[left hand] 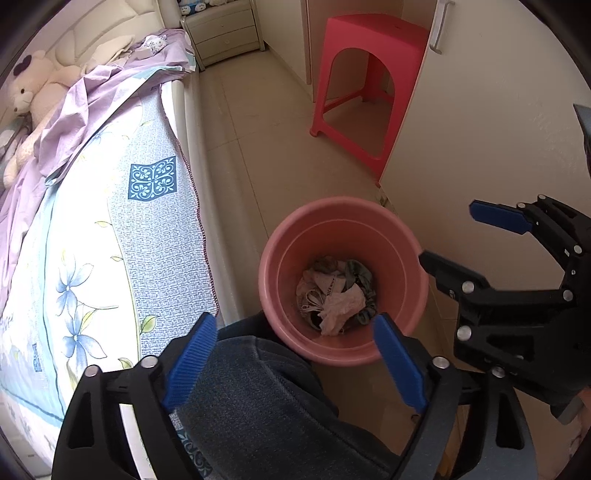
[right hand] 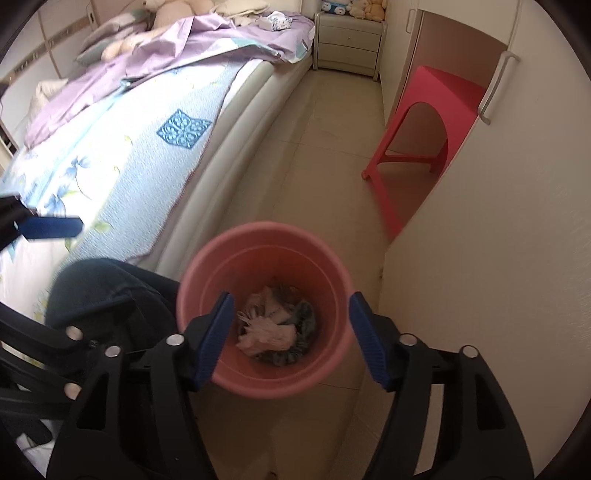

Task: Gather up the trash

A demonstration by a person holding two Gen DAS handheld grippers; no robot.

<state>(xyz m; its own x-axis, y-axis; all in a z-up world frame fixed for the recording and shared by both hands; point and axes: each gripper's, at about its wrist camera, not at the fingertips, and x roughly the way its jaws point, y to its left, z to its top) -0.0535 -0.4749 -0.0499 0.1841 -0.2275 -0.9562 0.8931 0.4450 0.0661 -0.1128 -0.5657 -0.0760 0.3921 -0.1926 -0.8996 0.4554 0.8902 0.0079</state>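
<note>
A pink bin (left hand: 391, 258) stands on the tiled floor between the bed and a wardrobe. At its bottom lie crumpled white tissue (left hand: 343, 310) and dark scraps of fabric and wrapping. My left gripper (left hand: 295, 363) hangs open over the bin's near rim with nothing between its blue pads. My right gripper (left hand: 450, 236) is to the right of the bin, open and empty. In the right wrist view the right gripper (right hand: 293, 332) is open straight above the bin (right hand: 266, 258) and the tissue (right hand: 267, 334). One blue fingertip (right hand: 55, 226) of the left gripper shows at the left edge.
A person's knee in dark jeans (left hand: 251, 398) sits close against the bin's left side. The bed (left hand: 147, 229) with a floral cover runs along the left. A red plastic stool (left hand: 365, 74) stands by the cream wardrobe door (left hand: 480, 129). A nightstand (left hand: 225, 29) is at the far end.
</note>
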